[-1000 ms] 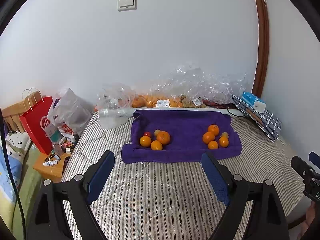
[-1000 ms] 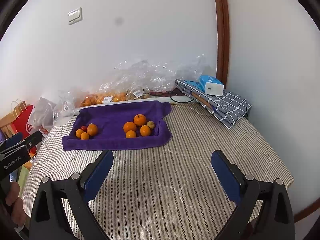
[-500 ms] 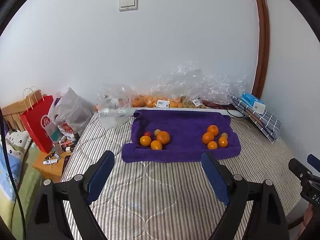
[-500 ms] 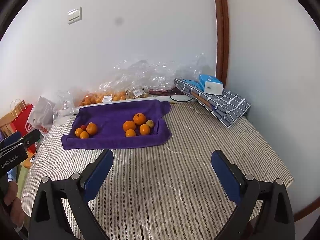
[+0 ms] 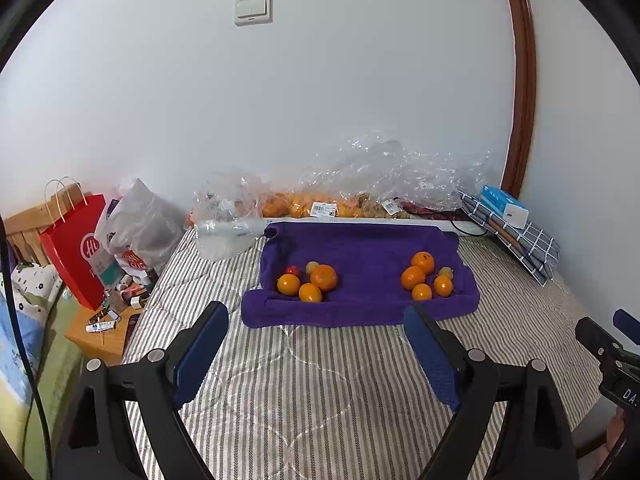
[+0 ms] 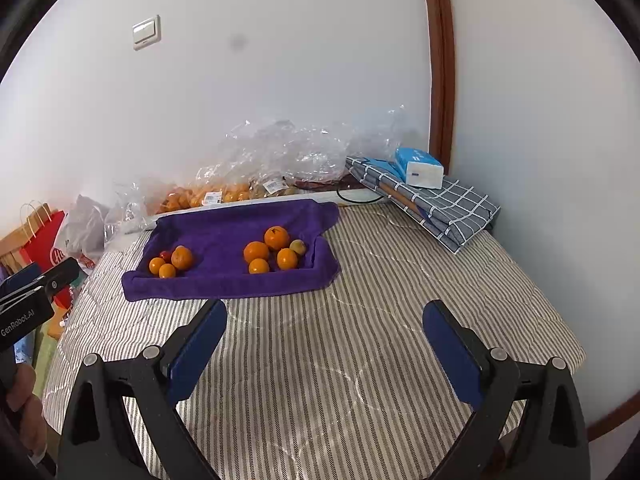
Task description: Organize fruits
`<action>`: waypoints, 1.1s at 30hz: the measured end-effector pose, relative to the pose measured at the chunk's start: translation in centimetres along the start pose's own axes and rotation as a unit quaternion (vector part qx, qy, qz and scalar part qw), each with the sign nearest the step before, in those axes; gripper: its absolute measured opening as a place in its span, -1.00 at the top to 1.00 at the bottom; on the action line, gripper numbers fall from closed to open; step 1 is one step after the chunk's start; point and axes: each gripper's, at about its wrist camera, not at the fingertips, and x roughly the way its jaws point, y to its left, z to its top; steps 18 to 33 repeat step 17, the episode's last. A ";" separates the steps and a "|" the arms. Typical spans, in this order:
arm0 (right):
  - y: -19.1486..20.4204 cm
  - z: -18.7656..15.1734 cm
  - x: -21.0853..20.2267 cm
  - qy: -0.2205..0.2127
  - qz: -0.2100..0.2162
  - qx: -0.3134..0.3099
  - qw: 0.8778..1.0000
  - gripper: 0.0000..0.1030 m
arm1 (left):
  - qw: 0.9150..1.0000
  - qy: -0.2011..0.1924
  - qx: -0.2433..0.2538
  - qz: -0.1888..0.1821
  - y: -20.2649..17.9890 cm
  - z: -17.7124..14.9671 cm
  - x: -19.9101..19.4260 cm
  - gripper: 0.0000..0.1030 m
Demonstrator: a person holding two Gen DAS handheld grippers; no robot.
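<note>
Both the left tongs (image 5: 316, 334) and the right tongs (image 6: 325, 330) hang wide open and empty over the striped bed (image 5: 328, 400), short of the purple towel (image 5: 360, 248). Its left cluster (image 5: 308, 280) and right cluster (image 5: 426, 276) of fruit lie apart, probably sorted piles.

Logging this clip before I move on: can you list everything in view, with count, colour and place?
towel: one, purple, on the bed
left fruit group: five; three orange, one red, one yellowish; on the towel
right fruit group: five; four orange, one yellowish; on the towel
plastic bags: several, clear, along the wall
folded cloth: one, grey checked, right corner
tissue pack: one, blue-white, on the cloth
paper bag: one, red, left of the bed
left gripper: jaws open, empty
right gripper: jaws open, empty
</note>
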 end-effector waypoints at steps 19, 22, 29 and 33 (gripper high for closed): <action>0.2 0.2 0.1 0.001 0.002 -0.003 1.000 -0.89 | 1.000 -0.002 -0.003 -0.003 0.1 0.2 -0.3 -0.73; 0.2 0.2 0.1 0.001 0.002 -0.003 1.000 -0.89 | 1.000 -0.002 -0.003 -0.003 0.1 0.2 -0.3 -0.73; 0.2 0.2 0.1 0.001 0.002 -0.003 1.000 -0.89 | 1.000 -0.002 -0.003 -0.003 0.1 0.2 -0.3 -0.73; 0.2 0.2 0.1 0.001 0.002 -0.003 1.000 -0.89 | 1.000 -0.002 -0.003 -0.003 0.1 0.2 -0.3 -0.73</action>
